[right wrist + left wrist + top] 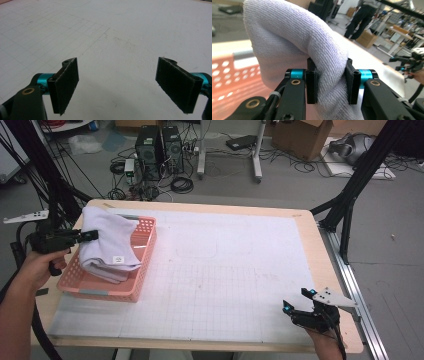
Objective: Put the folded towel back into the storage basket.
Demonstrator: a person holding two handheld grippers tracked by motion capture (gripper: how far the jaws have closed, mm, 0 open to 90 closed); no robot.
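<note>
At the left edge of the high view, the left gripper (92, 235) reaches level from a bent wrist, jaws pinching the folded pale lilac terry towel (107, 242), which drapes over the pink perforated plastic basket (142, 270); lower right, the right gripper (299, 300) hovers low over the white gridded mat (225, 270), jaws spread.

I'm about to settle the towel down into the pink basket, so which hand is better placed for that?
Left. The left gripper is already clamped on a fold of the towel over the pink basket. The right gripper sits open near the table's opposite corner, holding nothing.
</note>
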